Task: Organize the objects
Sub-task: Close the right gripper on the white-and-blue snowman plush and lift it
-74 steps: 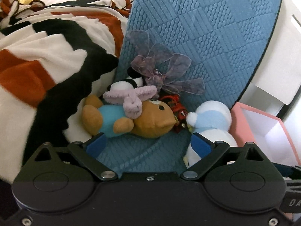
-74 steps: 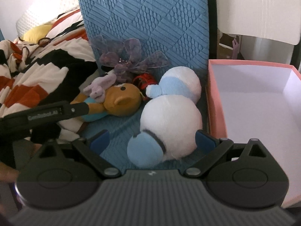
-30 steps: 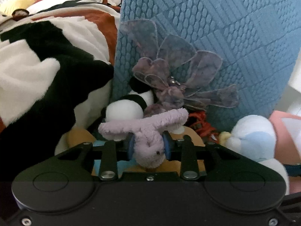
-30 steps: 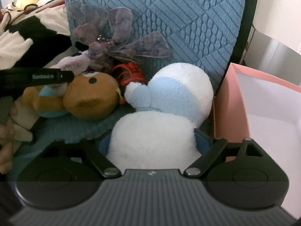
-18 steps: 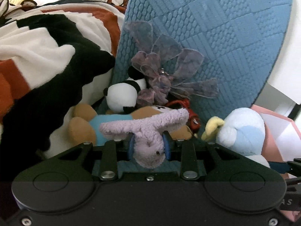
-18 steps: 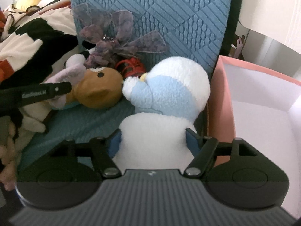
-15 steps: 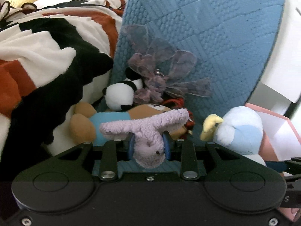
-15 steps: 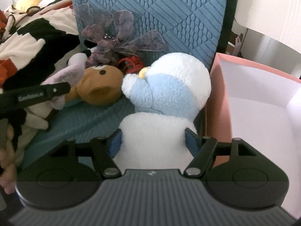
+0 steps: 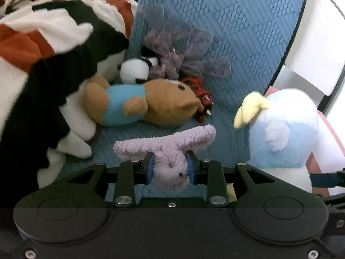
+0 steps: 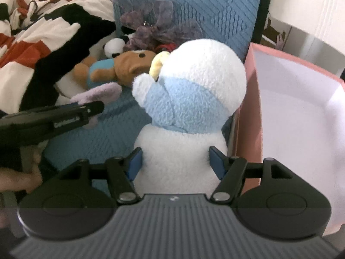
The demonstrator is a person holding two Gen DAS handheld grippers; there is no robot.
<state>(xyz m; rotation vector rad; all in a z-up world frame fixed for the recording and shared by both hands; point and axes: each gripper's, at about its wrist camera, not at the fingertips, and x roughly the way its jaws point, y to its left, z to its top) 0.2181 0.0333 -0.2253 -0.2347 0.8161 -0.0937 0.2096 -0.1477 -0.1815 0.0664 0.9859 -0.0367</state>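
Observation:
My left gripper [image 9: 170,168] is shut on a small lilac plush rabbit [image 9: 168,149] and holds it above the blue quilted mat [image 9: 226,32]. My right gripper [image 10: 175,165] is shut on the white body of a white and light-blue plush bird [image 10: 189,95], upright, next to the pink box [image 10: 248,108]. The bird also shows at the right of the left wrist view [image 9: 284,129]. A brown bear in a blue shirt [image 9: 142,103], a small panda [image 9: 134,71], a purple gauze bow [image 9: 181,51] and a red toy [image 9: 200,95] lie on the mat.
A fleece blanket in white, black and rust [image 9: 43,49] is heaped to the left. The pink box has a white inside [image 10: 301,112] and stands to the right. The mat rises behind the toys. A white panel [image 9: 312,54] stands at the far right.
Both grippers have drawn back and lifted with their toys. The rabbit has come away from the bear. The bird has turned upright and moved toward the pink box.

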